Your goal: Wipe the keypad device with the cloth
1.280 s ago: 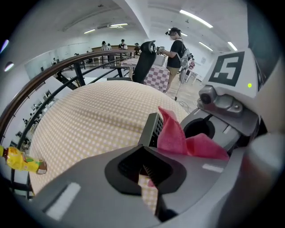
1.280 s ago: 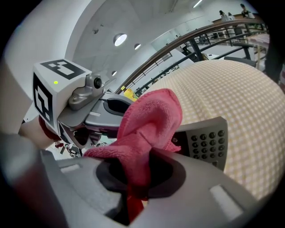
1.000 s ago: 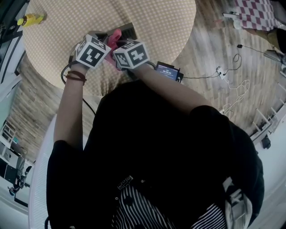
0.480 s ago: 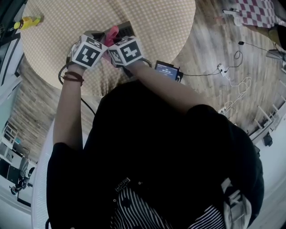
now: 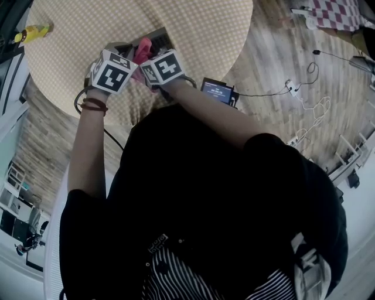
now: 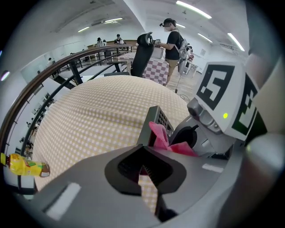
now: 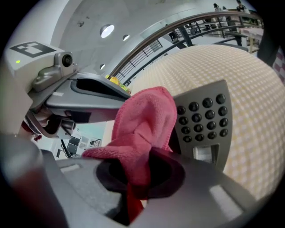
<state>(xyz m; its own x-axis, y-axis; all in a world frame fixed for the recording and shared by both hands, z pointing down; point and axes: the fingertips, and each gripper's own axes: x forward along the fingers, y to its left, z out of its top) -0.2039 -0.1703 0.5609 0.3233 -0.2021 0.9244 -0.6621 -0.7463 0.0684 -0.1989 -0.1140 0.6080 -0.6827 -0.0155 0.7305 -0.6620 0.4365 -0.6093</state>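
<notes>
Checked table [image 5: 199, 35], pink cloth [image 7: 142, 124], keypad device [image 7: 202, 120]

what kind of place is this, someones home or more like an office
Probably a big open indoor hall, more shared workspace than home: long ceiling strip lights, a curved metal railing, and a person standing by another checked table in the background.

Bright ceiling lights [image 6: 192, 9]; fisheye-warped, vignetted edges
</notes>
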